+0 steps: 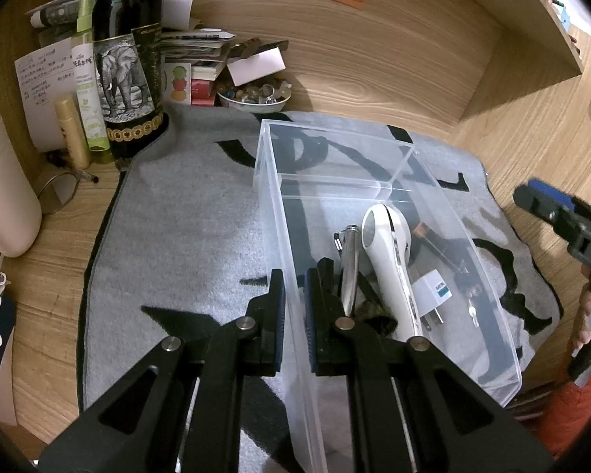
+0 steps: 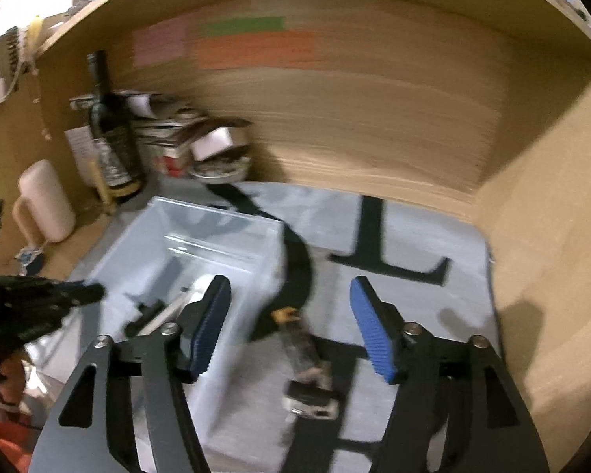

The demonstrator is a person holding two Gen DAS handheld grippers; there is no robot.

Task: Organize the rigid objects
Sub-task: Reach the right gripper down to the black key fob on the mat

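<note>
Beside the clear bin, a blurred, perhaps cylindrical object.

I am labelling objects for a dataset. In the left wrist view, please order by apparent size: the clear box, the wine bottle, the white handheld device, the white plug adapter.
Largest to smallest, as seen:
1. clear box
2. wine bottle
3. white handheld device
4. white plug adapter

The box sits nearer the camera than the bottle, so their true ranking is unsure.

White letters "DA" on right gripper, cut off
</note>
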